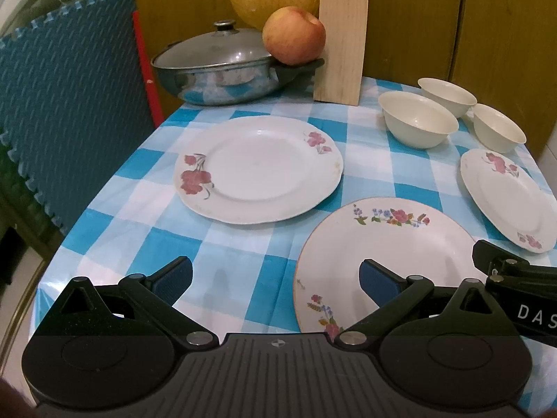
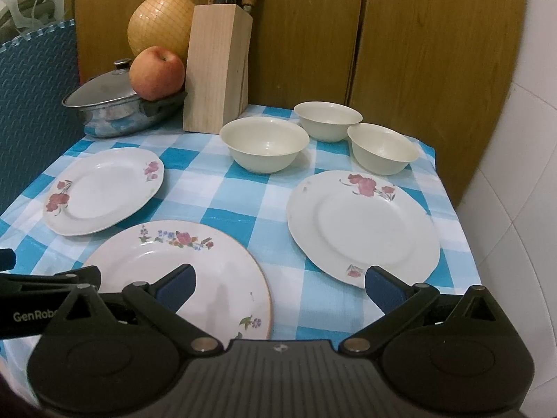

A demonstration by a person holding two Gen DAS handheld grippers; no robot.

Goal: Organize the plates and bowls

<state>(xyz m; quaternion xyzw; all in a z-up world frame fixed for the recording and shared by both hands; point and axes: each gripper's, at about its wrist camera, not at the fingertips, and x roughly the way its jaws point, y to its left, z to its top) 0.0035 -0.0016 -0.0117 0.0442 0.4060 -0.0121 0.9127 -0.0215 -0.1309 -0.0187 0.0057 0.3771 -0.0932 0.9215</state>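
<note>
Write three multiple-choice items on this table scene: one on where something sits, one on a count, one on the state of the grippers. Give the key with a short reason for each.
1. Where does the apple rest?
A. In a bowl
B. On the pot's handle, beside the knife block
C. On a plate

2. How many bowls stand on the table?
A. Two
B. Three
C. Four

3. How are the two grippers?
A. Both open, holding nothing
B. Both shut on plates
C. Left shut on a bowl, right open

Key:
1 B: the apple sits on the dark handle of the lidded pot, next to the wooden knife block.
2 B: three cream bowls stand at the far edge of the checked tablecloth.
3 A: the left gripper and right gripper have fingers wide apart, nothing between them.
</note>
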